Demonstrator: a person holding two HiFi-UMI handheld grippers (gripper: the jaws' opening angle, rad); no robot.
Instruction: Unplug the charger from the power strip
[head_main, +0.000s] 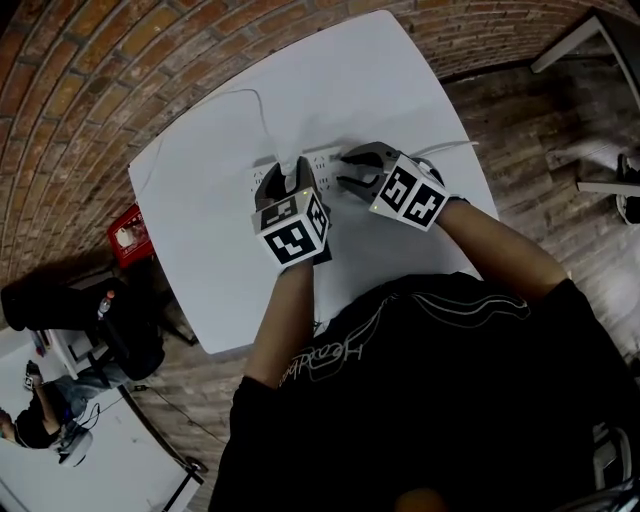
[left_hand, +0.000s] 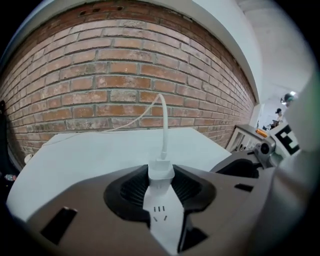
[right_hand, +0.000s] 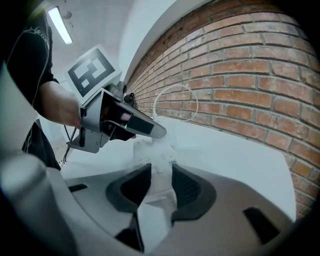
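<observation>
1. Charger (left_hand: 161, 171): the white plug is seated in the power strip (left_hand: 165, 220), near the middle of the table (head_main: 380, 90). Its cable (left_hand: 164, 125) leaves its top and arcs away towards the brick wall (left_hand: 125, 75).
2. Left gripper (left_hand: 161, 186): this is your tool on the task's thing, with its pads clamped on the charger's two flanks.
3. Right gripper (right_hand: 161, 180): it sits just beside the left one, clenched across the strip's body and pinning it to the table.
4. Axis: the charger stands up from the strip's face, in line with its cable. Your pull should probably follow that line, away from the face and not sideways, while your right gripper holds the strip down.
</observation>
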